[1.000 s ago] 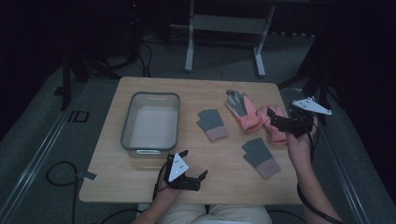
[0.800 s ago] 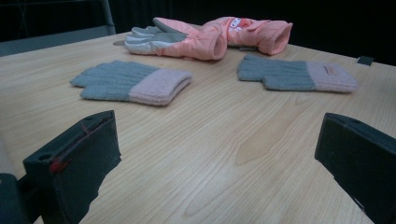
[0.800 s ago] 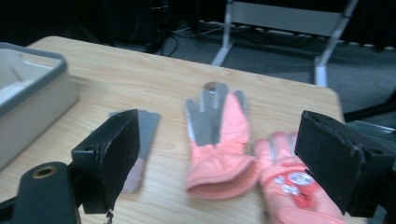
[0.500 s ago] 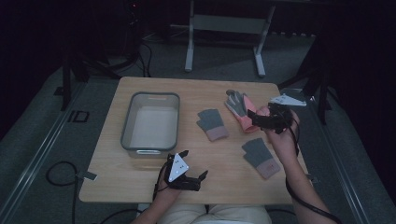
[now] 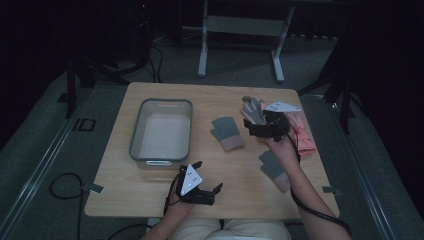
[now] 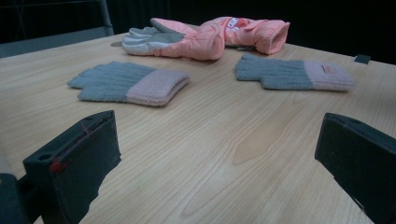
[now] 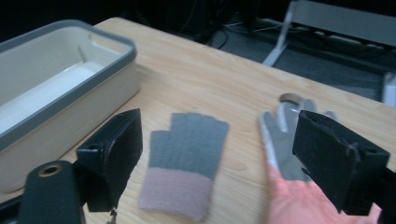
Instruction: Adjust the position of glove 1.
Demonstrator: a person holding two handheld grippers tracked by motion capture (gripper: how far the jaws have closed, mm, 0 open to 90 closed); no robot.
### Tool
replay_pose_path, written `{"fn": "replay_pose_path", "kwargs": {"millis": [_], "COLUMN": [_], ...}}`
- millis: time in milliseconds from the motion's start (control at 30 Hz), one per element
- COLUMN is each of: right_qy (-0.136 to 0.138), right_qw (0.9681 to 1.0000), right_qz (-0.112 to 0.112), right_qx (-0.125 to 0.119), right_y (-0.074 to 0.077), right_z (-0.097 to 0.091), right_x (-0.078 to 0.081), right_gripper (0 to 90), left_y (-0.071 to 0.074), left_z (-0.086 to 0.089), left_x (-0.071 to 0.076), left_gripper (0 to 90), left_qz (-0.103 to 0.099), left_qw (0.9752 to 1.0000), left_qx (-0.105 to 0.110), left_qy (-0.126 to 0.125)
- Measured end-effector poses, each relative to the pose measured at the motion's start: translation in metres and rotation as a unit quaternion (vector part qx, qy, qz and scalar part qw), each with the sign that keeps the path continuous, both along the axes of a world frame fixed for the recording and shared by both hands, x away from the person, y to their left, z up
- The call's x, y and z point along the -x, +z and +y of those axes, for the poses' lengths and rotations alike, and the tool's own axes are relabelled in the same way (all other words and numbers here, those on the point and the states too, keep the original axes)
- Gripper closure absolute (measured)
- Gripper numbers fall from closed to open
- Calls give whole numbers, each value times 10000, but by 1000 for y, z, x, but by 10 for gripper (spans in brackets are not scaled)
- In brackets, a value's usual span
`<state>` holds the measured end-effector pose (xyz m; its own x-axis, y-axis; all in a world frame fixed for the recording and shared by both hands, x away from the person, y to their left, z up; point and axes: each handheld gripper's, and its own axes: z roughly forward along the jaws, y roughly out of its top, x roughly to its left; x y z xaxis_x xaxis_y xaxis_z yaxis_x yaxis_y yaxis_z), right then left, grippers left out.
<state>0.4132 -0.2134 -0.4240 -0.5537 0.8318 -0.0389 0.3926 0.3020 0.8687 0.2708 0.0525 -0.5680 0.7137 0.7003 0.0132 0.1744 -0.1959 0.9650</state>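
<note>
1. Wooden table [image 5: 150,200] with a pale grain stands on grey carpet in a dark room; a grey-rimmed tub [image 5: 161,131] sits on its left part.
2. Grey knit glove [image 7: 184,161] with a pink cuff lies flat between the tub and a pink padded glove [image 5: 302,132].
3. Right gripper [image 5: 257,127] hovers low over it, jaws wide, just closing slightly, nothing between them.
4. Left gripper [image 5: 207,175] rests near the front edge, jaws apart, empty.

**My wooden table and what lies on it**

My light wooden table [image 5: 150,192] carries a grey-rimmed tub [image 5: 161,131] at ten o'clock. A grey and pink knitted glove [image 5: 228,133] lies near the centre, its twin [image 5: 274,170] at four o'clock. Two padded pink gloves [image 5: 300,132] with grey palms lie at two o'clock.
</note>
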Motion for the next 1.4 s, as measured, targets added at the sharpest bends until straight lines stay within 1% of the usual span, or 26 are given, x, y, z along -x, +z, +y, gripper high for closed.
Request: {"fn": "replay_pose_path", "kwargs": {"millis": [100,200,267,333,367,433,467,500,533,567,600,633,667,700,733,833,867,933,1000,1033,1133,1200,1233,1267,1333,1400], "right_qy": [204,277,353,343,359,373,441,441,529,529,561,636,636,631,631,580,574,550,546,546,525,496,496,476,470,438], "right_qw": [9997,9995,9989,9989,9984,9978,9967,9967,9952,9952,9945,9916,9916,9895,9895,9880,9867,9855,9827,9827,9802,9780,9780,9798,9800,9804], "right_qz": [62,106,263,307,425,555,680,680,821,821,886,1116,1116,1270,1270,1347,1428,1442,1544,1544,1678,1693,1693,1581,1553,1582], "right_qx": [91,133,148,93,44,41,11,11,-16,-16,37,149,149,263,263,488,533,707,865,865,911,1111,1111,1133,1148,1092], "right_y": [-9,-13,-20,-22,-28,-35,-38,-38,-45,-45,-49,-58,-58,-67,-67,-80,-84,-92,-102,-102,-109,-117,-117,-119,-119,-120], "right_z": [15,22,31,33,38,42,44,44,48,48,50,54,54,58,58,60,60,62,63,63,65,70,70,72,72,72], "right_x": [-5,-8,-15,-17,-22,-29,-33,-33,-40,-40,-43,-51,-51,-59,-59,-70,-73,-78,-87,-87,-95,-98,-98,-97,-96,-96], "right_gripper": [217,233,323,337,369,422,444,444,475,475,484,496,496,498,498,524,535,555,583,583,592,596,597,607,615,643], "left_y": [0,0,0,0,0,0,0,0,0,0,0,0,0,0,0,0,0,0,0,0,0,0,0,0,0,0], "left_z": [0,0,0,0,0,0,1,1,1,0,0,1,1,1,1,1,1,0,0,1,1,1,1,1,1,1], "left_x": [0,0,0,0,0,0,0,0,0,0,0,0,0,0,0,0,0,0,0,0,0,0,0,0,0,0], "left_gripper": [0,0,0,0,0,0,0,0,0,0,0,0,0,0,0,0,0,0,0,0,0,0,0,0,0,0], "left_qz": [-9,-2,0,7,15,11,16,16,16,19,26,25,27,40,40,37,36,35,39,37,41,32,30,27,25,27], "left_qw": [10000,10000,10000,10000,10000,10000,10000,10000,10000,9999,9999,9999,9999,9999,9999,9999,9999,9999,9999,9999,9999,9999,9999,9999,9999,9999], "left_qx": [4,-4,10,41,33,34,26,26,43,55,58,50,52,68,68,70,71,69,70,67,71,67,66,73,77,71], "left_qy": [-7,-24,-37,-74,-75,-77,-78,-78,-78,-83,-81,-84,-106,-116,-118,-117,-117,-114,-116,-114,-109,-104,-103,-100,-98,-100]}}
